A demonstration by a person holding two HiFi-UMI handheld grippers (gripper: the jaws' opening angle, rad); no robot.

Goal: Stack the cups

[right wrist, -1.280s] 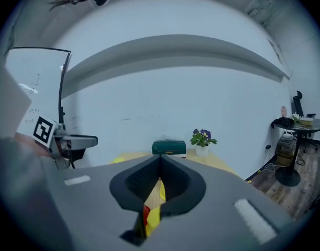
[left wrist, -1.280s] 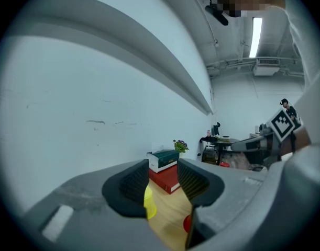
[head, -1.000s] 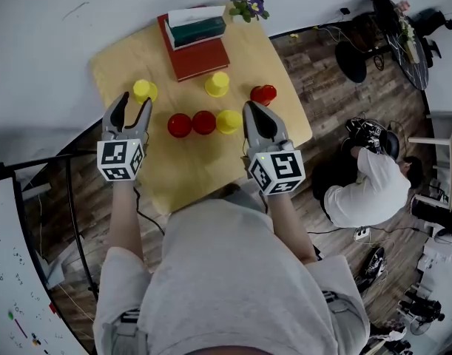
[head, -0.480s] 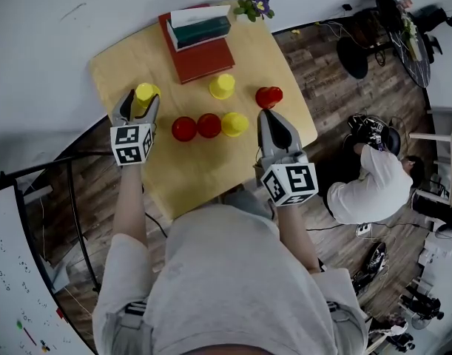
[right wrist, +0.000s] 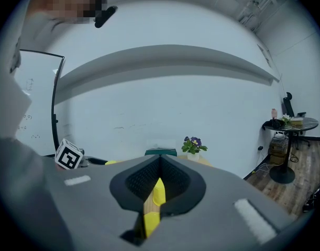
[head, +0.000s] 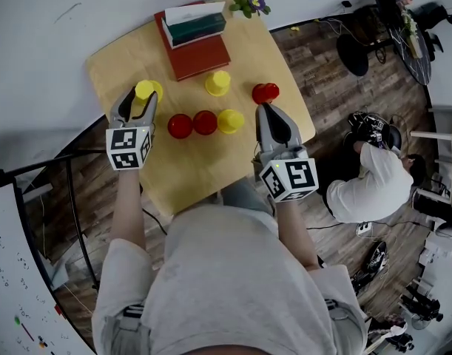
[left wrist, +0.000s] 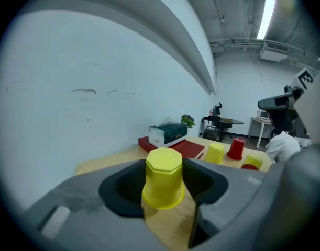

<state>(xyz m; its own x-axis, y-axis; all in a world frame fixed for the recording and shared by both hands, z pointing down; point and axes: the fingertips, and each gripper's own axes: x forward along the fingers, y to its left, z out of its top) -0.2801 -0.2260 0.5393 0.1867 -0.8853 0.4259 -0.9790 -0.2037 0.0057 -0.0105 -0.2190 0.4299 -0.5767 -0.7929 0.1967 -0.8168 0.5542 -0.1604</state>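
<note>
I'm at the first pick-up. My left gripper (head: 137,102) has just been closing round the upturned yellow plastic cup (left wrist: 162,178) at the left of the pale wooden table (head: 189,172). The cup stands between the jaws with a sliver of gap on one side, so it isn't gripped. My right gripper (head: 265,109) is pressed closed and empty. Next, I judge: finish the squeeze, lift straight, carry it over another cup. No print I can read — only square markers on the cubes.
</note>
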